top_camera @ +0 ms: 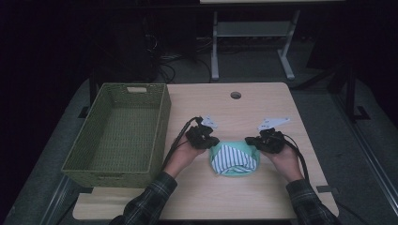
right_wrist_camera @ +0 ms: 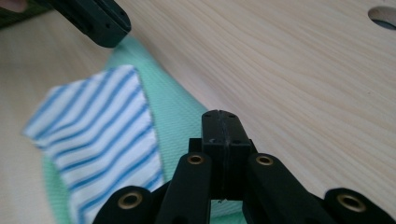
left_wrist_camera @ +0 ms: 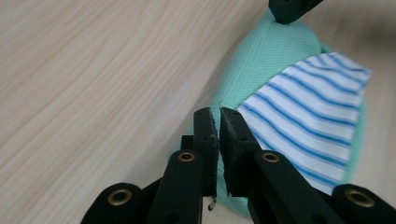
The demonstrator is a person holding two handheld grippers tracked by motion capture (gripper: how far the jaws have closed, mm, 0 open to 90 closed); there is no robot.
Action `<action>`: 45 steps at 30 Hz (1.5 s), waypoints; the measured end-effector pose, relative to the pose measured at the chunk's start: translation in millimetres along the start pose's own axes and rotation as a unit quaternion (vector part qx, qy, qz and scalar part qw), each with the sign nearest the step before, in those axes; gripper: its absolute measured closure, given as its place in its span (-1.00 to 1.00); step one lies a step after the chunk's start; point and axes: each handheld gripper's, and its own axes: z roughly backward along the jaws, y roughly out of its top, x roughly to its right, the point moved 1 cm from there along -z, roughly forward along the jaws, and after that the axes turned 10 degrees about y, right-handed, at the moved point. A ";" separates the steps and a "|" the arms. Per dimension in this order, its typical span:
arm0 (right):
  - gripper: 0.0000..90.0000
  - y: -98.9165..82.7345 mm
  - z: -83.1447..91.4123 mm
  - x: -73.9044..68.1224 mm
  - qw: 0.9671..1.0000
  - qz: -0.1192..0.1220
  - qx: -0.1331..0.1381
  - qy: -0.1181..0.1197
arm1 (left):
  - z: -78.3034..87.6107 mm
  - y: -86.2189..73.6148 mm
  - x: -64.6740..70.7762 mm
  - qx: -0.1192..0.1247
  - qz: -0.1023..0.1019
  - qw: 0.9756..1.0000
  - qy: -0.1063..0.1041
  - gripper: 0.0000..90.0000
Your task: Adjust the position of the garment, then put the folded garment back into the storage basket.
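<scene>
On the wooden table (top_camera: 263, 197), one folded garment (top_camera: 233, 160), mint green with a blue-striped white panel, lies with its long axis left to right between my two grippers. My left gripper (left_wrist_camera: 218, 122) shows a slit between its jaws, holding nothing; my right gripper (right_wrist_camera: 222, 122) is closed, empty. One wicker basket (top_camera: 159, 136) stands to the left.

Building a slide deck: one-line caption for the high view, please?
Two hand-held grippers flank a folded mint-green and blue-striped cloth beside a green woven basket.
</scene>
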 end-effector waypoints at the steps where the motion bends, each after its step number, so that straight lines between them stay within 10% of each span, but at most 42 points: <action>1: 1.00 0.0 0.0 0.0 1.000 0.000 0.000 0.000 | -4.4 -0.7 -0.4 -0.007 -0.001 1.000 0.000 0.88; 9: 1.00 -14.6 -21.8 11.2 0.999 -0.015 -0.040 0.001 | -36.4 -11.6 -3.0 -0.056 -0.007 0.998 0.004 0.92; 19: 1.00 -3.6 -10.6 10.7 1.000 -0.013 -0.012 0.003 | -11.9 -4.6 -5.1 -0.018 0.010 1.000 -0.010 0.93; 29: 1.00 23.8 -19.2 23.1 1.000 -0.006 -0.014 0.011 | 16.9 -3.6 32.4 0.030 0.001 0.997 -0.073 0.95; 38: 1.00 23.4 -45.2 32.7 0.998 -0.005 -0.053 0.024 | -4.6 -12.9 79.8 0.000 -0.039 0.991 -0.129 0.95; 45: 1.00 11.3 -43.2 35.4 0.997 -0.011 -0.067 0.024 | -16.5 -17.1 89.5 -0.029 -0.060 0.991 -0.120 0.94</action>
